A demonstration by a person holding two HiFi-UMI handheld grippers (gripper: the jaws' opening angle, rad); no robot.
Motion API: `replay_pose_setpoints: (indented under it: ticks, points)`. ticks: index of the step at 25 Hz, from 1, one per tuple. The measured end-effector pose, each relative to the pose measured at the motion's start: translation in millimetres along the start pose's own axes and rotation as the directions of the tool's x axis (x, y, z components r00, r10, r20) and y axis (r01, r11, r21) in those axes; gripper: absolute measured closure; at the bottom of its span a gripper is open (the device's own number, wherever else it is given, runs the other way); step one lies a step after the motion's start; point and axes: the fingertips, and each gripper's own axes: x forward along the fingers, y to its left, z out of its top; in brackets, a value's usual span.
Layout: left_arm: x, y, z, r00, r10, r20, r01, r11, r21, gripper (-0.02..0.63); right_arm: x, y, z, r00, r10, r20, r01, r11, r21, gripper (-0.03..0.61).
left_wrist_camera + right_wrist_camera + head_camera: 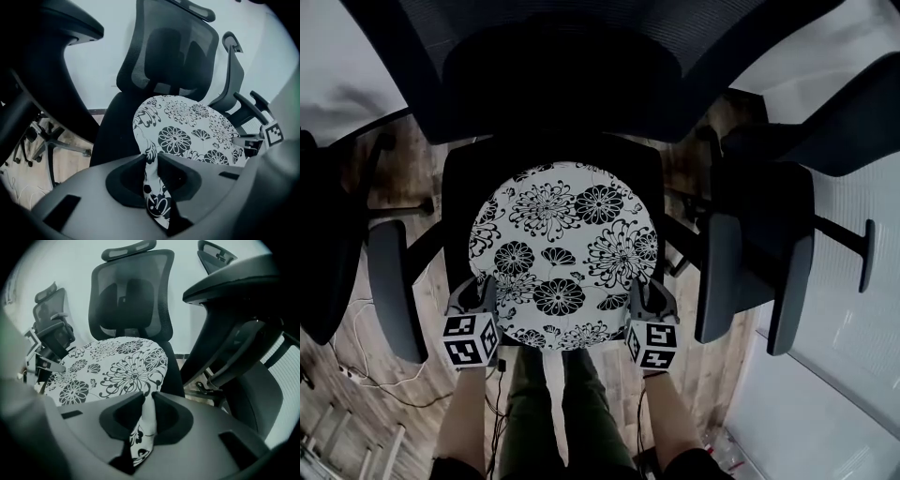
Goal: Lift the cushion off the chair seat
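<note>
**Both tools pinched on the cushion's near rim, lift not started**

Closest to us are our own legs (562, 412), and just past them the two marker cubes (471, 339) at the front edge of the chair seat (456, 192). Left tool (474, 294) is squeezed down narrow on the cushion (562, 246) at the seat's front-left. The right tool (650, 298) is doing the same at the front-right. Each gripper view shows a fold of the flowery fabric pressed flat between the jaws, so we're calling both grips real.

Cushion is round, black-and-white floral, lying in the middle of the seat with black seat showing at its sides. Far as we can judge it's flat on the seat, not up yet.

What the lift turns on: from both tools the whole cushion stretches away toward the back of the seat, where the mesh backrest (553, 66) stands. It's round, so there's no long axis to line up. Neither hand is nearer, since they sit level with each other across the seat's front.

We only hold the near rim, so our guess is the far half sags as we go up and maybe drags on the backrest. Armrests (394, 281) flank the seat, apart from the cushion's edge. Straight up and a bit back toward the seat's front looks right, both hands together.
</note>
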Motion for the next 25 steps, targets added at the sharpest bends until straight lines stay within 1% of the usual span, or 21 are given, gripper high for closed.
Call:
replay_pose_setpoints:
  ticks: [2, 4, 12, 15, 16, 17, 18, 19, 20, 21, 22, 25]
  points:
    - [1, -4, 2, 1.0, -0.009, -0.008, 0.009, 1.0, 0.004, 0.567, 0, 2, 2, 1.0, 0.008, 0.002, -0.008, 1.0, -0.009, 0.523]
    - [0, -5, 4, 1.0, -0.013, 0.002, 0.013, 1.0, -0.001, 0.58, -2, 3, 3, 1.0, 0.009, 0.01, -0.009, 1.0, -0.01, 0.536]
    - [-22, -13, 15, 0.996, -0.02, 0.084, 0.019, 1.0, 0.013, 0.584, -18, 6, 10, 0.999, 0.007, 0.038, -0.006, 1.0, -0.011, 0.543]
    - [-22, -8, 27, 0.994, -0.025, 0.103, 0.024, 1.0, 0.014, 0.586, -20, 11, 20, 0.999, 0.002, 0.041, -0.002, 1.0, -0.011, 0.543]
    - [-16, -2, 33, 0.995, -0.03, 0.092, 0.03, 1.0, 0.003, 0.586, -19, 13, 26, 1.0, -0.004, 0.009, 0.004, 1.0, -0.017, 0.543]
    - [-10, 2, 35, 0.997, -0.043, 0.057, 0.044, 0.999, -0.025, 0.586, -23, 13, 32, 0.999, -0.014, -0.051, 0.012, 0.999, -0.031, 0.543]
    - [-10, 0, 29, 0.998, -0.066, -0.005, 0.066, 0.995, -0.073, 0.586, -30, 12, 37, 0.991, -0.028, -0.128, 0.022, 0.999, -0.049, 0.543]
    - [-16, -7, 20, 0.992, -0.098, -0.078, 0.087, 0.988, -0.13, 0.586, -39, 10, 42, 0.978, -0.044, -0.205, 0.031, 0.997, -0.067, 0.543]
    - [-21, -13, 13, 0.983, -0.126, -0.135, 0.101, 0.979, -0.176, 0.586, -44, 9, 48, 0.963, -0.057, -0.262, 0.037, 0.996, -0.08, 0.543]
    - [-22, -13, 13, 0.977, -0.14, -0.16, 0.107, 0.974, -0.198, 0.586, -42, 10, 53, 0.956, -0.064, -0.287, 0.041, 0.996, -0.085, 0.543]
    - [-18, -10, 16, 0.977, -0.142, -0.16, 0.109, 0.974, -0.2, 0.586, -37, 12, 56, 0.956, -0.066, -0.286, 0.043, 0.995, -0.084, 0.543]
    - [-14, -5, 21, 0.985, -0.132, -0.109, 0.112, 0.978, -0.177, 0.586, -29, 12, 54, 0.97, -0.067, -0.234, 0.049, 0.996, -0.081, 0.543]
